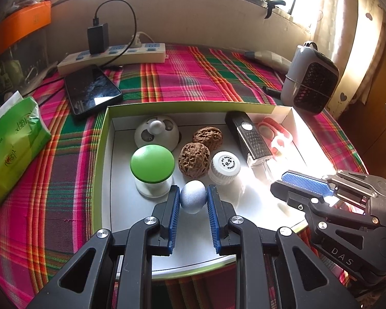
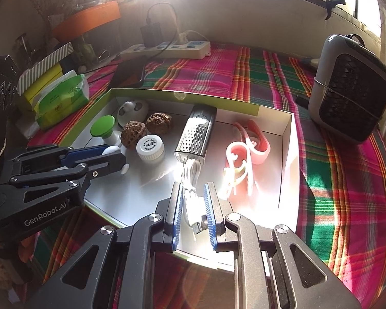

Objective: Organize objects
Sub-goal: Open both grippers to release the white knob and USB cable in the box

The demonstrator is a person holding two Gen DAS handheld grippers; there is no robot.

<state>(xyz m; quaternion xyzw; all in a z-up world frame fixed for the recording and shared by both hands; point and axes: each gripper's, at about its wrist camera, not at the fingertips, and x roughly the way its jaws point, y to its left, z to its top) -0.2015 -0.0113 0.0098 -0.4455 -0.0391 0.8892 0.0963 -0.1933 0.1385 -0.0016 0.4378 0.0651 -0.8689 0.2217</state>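
An open white box with a green rim (image 1: 104, 134) (image 2: 287, 139) lies on the plaid cloth. My left gripper (image 1: 193, 197) (image 2: 115, 152) is shut on a pale blue egg-shaped ball (image 1: 193, 197) over the box floor. Behind it stand a green-capped jar (image 1: 151, 166), two walnuts (image 1: 194, 158), a white bottle cap (image 1: 225, 166) and a white round gadget (image 1: 157, 134). My right gripper (image 2: 194, 200) (image 1: 299, 182) is shut on a white USB cable (image 2: 191, 193) that runs to a black metal-mesh device (image 2: 194, 134). Pink clips (image 2: 244, 149) lie to its right.
A small grey heater (image 2: 350, 87) stands at the right. A power strip with a black charger (image 1: 110, 54), a dark phone (image 1: 92, 90) and a green tissue pack (image 1: 12, 141) lie left and behind the box. Strong sun glare covers the box's right part.
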